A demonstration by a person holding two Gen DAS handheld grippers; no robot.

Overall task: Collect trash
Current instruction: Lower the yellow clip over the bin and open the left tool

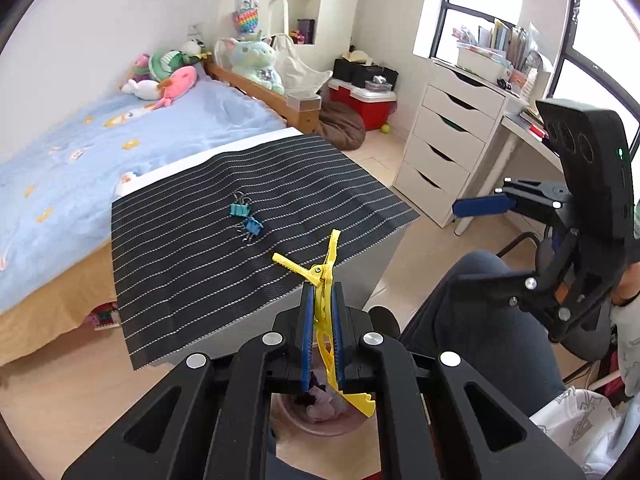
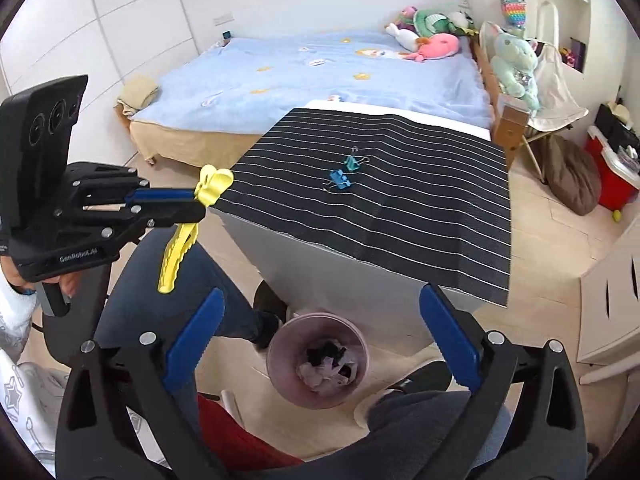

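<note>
Left wrist view, left to right: blue bed (image 1: 100,140) at upper left; striped black mat (image 1: 248,216) at centre, bearing two binder clips (image 1: 245,218); white drawer unit (image 1: 452,140) at upper right, seen only here; right gripper (image 1: 480,205) at right edge, side-on, one blue pad visible. Bottom centre: left gripper (image 1: 320,320) clamped tight on yellow clip (image 1: 324,280), blue pads pressed against both its sides, toothed ends protruding above and below.

Right wrist view, left to right: left gripper (image 2: 188,200) at middle left, gripping yellow clip (image 2: 180,248) with its long end hanging down; pink bin (image 2: 318,360) at lower centre, shown in full only here, holding crumpled trash (image 2: 324,364); binder clips (image 2: 344,172) on mat (image 2: 400,216) above. Right gripper (image 2: 320,336) at bottom: jaws spread wide, nothing between the blue pads, bin directly beneath the gap.
</note>
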